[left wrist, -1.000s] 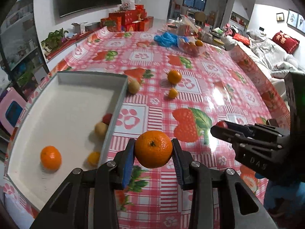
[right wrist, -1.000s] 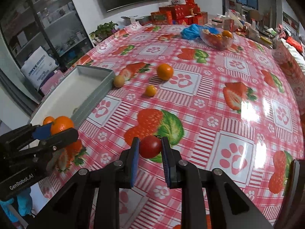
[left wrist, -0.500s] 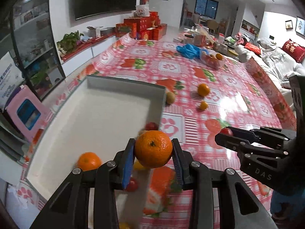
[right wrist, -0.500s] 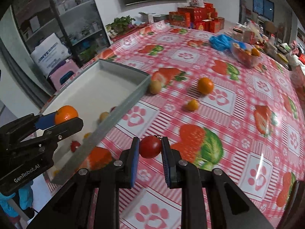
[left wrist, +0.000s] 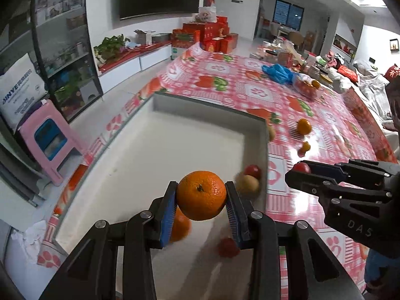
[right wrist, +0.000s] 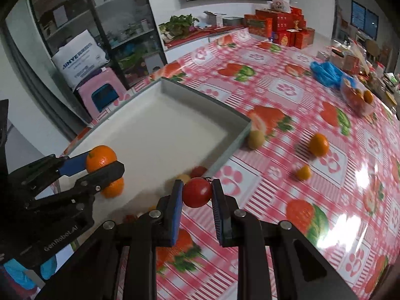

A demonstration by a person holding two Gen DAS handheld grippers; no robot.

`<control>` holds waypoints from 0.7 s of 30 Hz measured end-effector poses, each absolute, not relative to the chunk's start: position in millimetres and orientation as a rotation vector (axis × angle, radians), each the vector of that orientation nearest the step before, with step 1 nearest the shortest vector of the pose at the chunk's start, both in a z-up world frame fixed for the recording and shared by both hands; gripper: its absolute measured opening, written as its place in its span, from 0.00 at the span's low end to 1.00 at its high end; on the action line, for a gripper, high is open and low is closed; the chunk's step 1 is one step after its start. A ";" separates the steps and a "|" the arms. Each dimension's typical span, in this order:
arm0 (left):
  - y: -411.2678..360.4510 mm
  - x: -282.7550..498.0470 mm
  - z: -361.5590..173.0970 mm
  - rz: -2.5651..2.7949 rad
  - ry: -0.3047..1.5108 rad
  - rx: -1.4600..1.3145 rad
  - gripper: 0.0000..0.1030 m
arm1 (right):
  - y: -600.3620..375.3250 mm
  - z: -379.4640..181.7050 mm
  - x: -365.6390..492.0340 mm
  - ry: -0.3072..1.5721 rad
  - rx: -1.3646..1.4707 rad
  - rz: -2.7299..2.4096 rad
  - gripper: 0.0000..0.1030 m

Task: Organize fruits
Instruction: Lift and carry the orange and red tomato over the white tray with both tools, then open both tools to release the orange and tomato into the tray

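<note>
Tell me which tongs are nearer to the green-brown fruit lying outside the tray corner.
Right. The right tongs, holding a red tomato, hang over the tablecloth just short of that fruit; the left tongs hold an orange over the tray, farther away.

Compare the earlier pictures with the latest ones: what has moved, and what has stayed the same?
Both grippers have travelled sideways from over the tablecloth toward the white tray. The left gripper with its orange now hangs above the tray; the right gripper with its tomato has reached the tray's edge. Both grips are unchanged, and the loose fruit lies where it did.
</note>
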State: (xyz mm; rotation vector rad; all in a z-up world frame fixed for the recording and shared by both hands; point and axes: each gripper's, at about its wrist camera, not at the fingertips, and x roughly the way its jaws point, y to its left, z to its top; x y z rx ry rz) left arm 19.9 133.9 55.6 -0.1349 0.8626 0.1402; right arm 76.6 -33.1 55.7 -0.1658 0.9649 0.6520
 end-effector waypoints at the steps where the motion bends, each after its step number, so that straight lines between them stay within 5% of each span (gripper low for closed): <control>1: 137.4 20.0 55.6 0.147 0.861 -0.134 0.38 | -27.8 56.2 77.6 0.966 -0.168 0.659 0.24; 21: 173.1 28.0 28.3 0.201 0.914 -0.158 0.38 | 20.3 32.6 89.7 1.042 -0.194 0.709 0.24</control>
